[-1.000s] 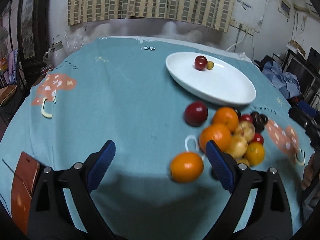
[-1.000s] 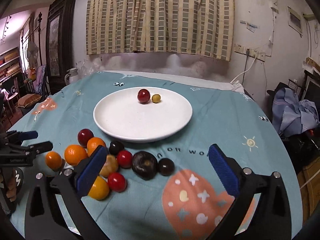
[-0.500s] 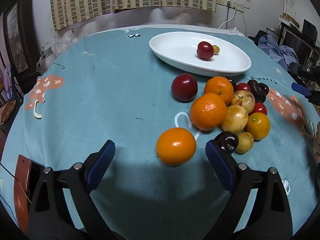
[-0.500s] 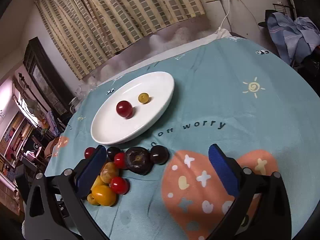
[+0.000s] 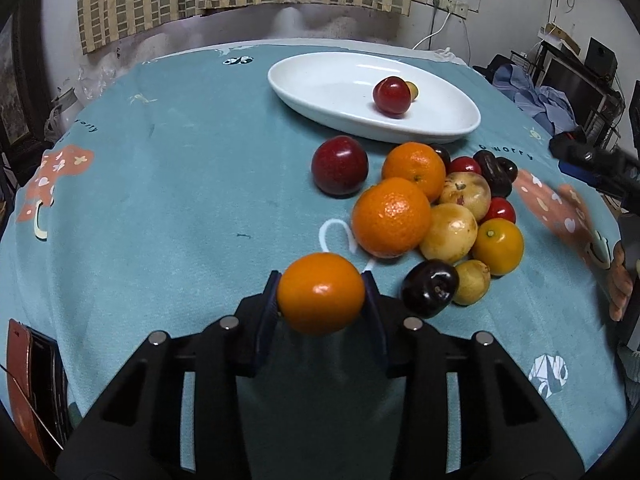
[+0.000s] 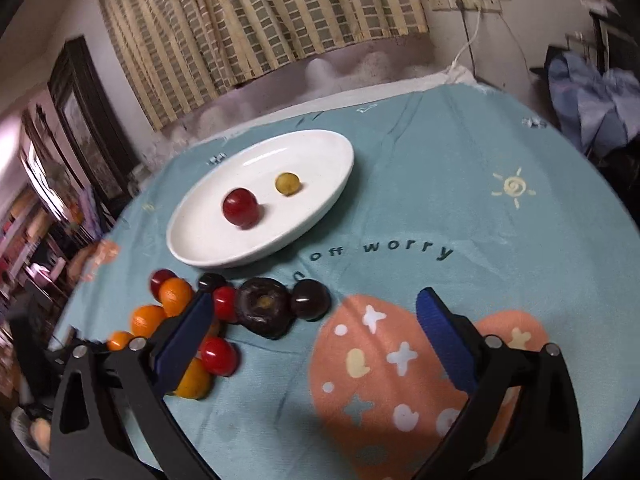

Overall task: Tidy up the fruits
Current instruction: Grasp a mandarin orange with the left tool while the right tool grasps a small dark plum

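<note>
A small orange (image 5: 320, 294) sits between the blue pads of my left gripper (image 5: 320, 285), whose jaws are closing and touch it on both sides, just above the teal cloth. Right of it lies the fruit pile: two bigger oranges (image 5: 391, 218), a dark red plum (image 5: 339, 165), yellow fruits (image 5: 450, 233), cherry tomatoes and dark fruits. The white oval plate (image 5: 320, 80) behind holds a red plum (image 5: 392, 95) and a small yellow fruit (image 5: 413, 90). My right gripper (image 6: 314, 300) hovers near a dark wrinkled fruit (image 6: 264, 308), jaws closing with nothing gripped between them.
A brown wallet-like case (image 5: 32, 380) lies at the table's near left edge. Clothes and equipment crowd the room's right side (image 5: 540, 96). A checked curtain hangs behind the round table. A hand (image 5: 622, 280) shows at the right edge.
My left jaws have come together onto the small orange after standing wide around it. The right jaws have narrowed, and the right view has rolled and drawn nearer the dark fruits.
</note>
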`<state>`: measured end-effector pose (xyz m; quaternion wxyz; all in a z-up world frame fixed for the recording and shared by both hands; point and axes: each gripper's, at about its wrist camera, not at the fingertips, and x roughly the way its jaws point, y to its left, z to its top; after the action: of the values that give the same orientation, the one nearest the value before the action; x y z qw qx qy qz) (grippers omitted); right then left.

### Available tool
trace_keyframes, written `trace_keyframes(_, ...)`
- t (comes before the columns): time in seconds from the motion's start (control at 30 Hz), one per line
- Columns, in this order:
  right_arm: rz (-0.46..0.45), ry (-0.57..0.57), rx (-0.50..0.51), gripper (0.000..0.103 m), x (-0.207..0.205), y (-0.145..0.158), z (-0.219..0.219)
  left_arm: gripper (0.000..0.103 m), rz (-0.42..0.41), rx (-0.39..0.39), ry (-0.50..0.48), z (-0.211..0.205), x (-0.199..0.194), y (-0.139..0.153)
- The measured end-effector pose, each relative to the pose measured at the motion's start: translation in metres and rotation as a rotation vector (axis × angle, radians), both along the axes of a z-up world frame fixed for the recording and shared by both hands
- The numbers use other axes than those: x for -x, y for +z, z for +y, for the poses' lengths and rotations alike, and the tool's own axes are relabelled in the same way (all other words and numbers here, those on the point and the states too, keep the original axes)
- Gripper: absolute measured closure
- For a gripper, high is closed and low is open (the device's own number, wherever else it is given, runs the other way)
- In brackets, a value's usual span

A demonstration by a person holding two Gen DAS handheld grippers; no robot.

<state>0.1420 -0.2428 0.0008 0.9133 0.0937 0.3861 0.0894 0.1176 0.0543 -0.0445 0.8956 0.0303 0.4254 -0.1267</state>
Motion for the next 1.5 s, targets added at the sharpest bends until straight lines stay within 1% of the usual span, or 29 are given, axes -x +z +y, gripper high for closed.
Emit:
trace_keyframes(0.07,0.031,0.022,0.053,0.039,-0.004,-0.009,0.006,0.063,-0.005,-0.008,0.008,-0.002,0.001,0.001)
trace_keyframes(0.1,0.039,0.028,0.069,0.046,-0.005,-0.012,0.009,0.063,-0.007,-0.009,0.012,-0.002,0.0,0.001)
trace_keyframes(0.13,0.047,0.041,0.097,0.048,-0.007,-0.016,0.013,0.063,-0.007,-0.009,0.016,-0.002,0.001,0.001)
trace_keyframes(0.27,0.044,0.065,0.198,0.049,-0.008,-0.024,0.026,0.063,-0.003,-0.014,0.02,-0.002,0.0,0.0)
trace_keyframes(0.4,0.053,0.064,0.206,0.054,-0.018,-0.028,0.023,0.063,-0.004,-0.023,0.019,-0.003,0.0,0.0)
trace_keyframes(0.57,0.09,0.093,0.199,0.055,-0.034,-0.034,0.03,0.06,-0.005,-0.037,0.015,-0.005,0.002,-0.001)
trace_keyframes(0.63,0.103,0.103,0.18,0.055,-0.037,-0.036,0.029,0.06,-0.005,-0.041,0.014,-0.006,0.002,-0.001)
trace_keyframes(0.73,0.1,0.122,0.164,0.06,-0.039,-0.035,0.026,0.06,-0.004,-0.04,0.014,-0.005,0.003,-0.001)
trace_keyframes(0.77,0.096,0.129,0.167,0.064,-0.039,-0.034,0.027,0.06,-0.003,-0.038,0.013,-0.005,0.003,-0.001)
trace_keyframes(0.9,0.083,0.165,0.226,0.074,-0.035,-0.034,0.039,0.06,0.0,-0.02,0.0,-0.004,0.002,-0.002)
trace_keyframes(0.93,0.081,0.164,0.231,0.075,-0.034,-0.034,0.04,0.063,-0.001,-0.018,-0.003,-0.004,0.002,-0.001)
trace_keyframes(0.97,0.079,0.162,0.233,0.076,-0.033,-0.034,0.039,0.063,-0.003,-0.016,-0.008,-0.004,0.003,-0.001)
trace_keyframes(1.03,0.079,0.158,0.206,0.077,-0.032,-0.032,0.033,0.063,-0.01,-0.018,-0.015,-0.006,0.004,0.0)
trace_keyframes(1.13,0.068,0.145,0.132,0.077,-0.026,-0.024,0.02,0.063,-0.041,-0.007,-0.007,-0.004,0.007,0.006)
trace_keyframes(1.2,0.043,0.133,0.074,0.077,-0.022,-0.012,0.011,0.064,-0.069,0.026,0.0,0.002,0.008,0.014)
trace_keyframes(1.27,0.02,0.128,0.039,0.077,-0.02,-0.004,0.008,0.064,-0.069,0.069,-0.002,0.005,0.003,0.021)
trace_keyframes(1.3,0.009,0.128,0.016,0.076,-0.021,0.002,0.008,0.065,-0.073,0.081,0.003,0.005,-0.005,0.026)
trace_keyframes(1.37,-0.008,0.142,-0.008,0.076,-0.026,0.012,0.013,0.067,-0.095,0.067,0.014,-0.001,-0.021,0.038)
trace_keyframes(1.47,-0.027,0.162,0.006,0.076,-0.044,0.027,0.028,0.067,-0.117,0.077,0.003,-0.02,-0.061,0.059)
trace_keyframes(1.5,-0.03,0.166,0.014,0.076,-0.055,0.032,0.035,0.067,-0.124,0.078,0.0,-0.025,-0.07,0.063)
